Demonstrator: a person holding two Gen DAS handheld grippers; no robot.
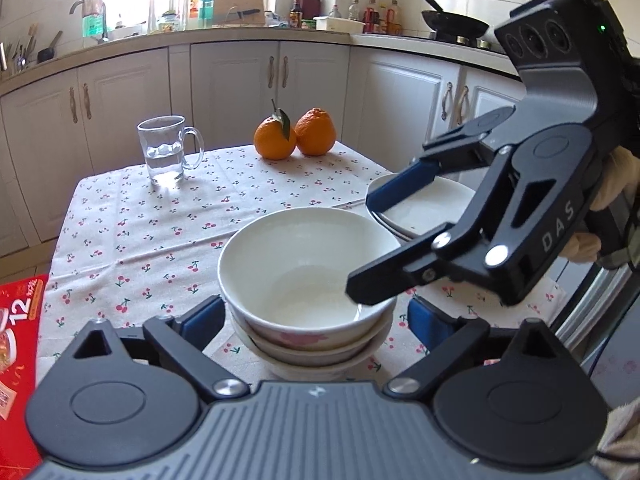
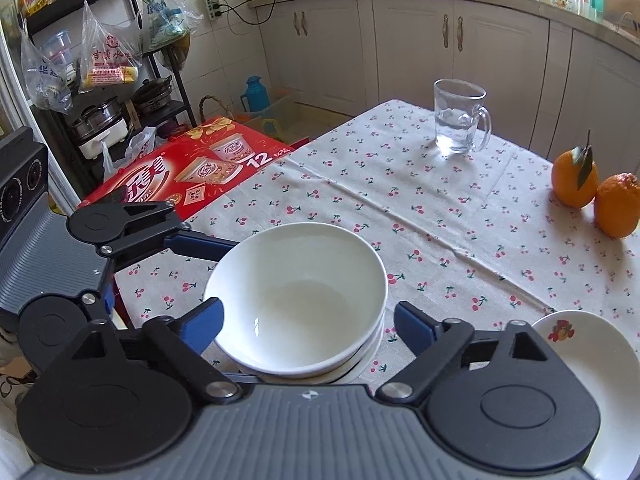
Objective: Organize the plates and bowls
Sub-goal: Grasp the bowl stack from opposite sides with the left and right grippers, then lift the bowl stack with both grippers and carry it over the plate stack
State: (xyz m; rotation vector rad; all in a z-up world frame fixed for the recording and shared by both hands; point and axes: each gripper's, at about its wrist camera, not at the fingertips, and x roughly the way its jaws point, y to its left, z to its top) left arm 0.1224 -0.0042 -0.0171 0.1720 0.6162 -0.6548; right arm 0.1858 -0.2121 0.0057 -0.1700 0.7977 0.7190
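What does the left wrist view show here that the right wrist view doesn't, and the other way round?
Only the left wrist view shows the wok on the stove, the knife block, and the right hand-held gripper from outside, jaws open above the stacked bowls.

Only the right wrist view shows the metal shelf with hanging plastic bags, the blue thermos and the plate's fruit print.

Both share the bowl stack, glass mug, two oranges, plates, red box and cherry tablecloth.

Stacked bowls [image 1: 308, 276] sit on the table [image 1: 160, 216], plates [image 1: 420, 208] just beside.
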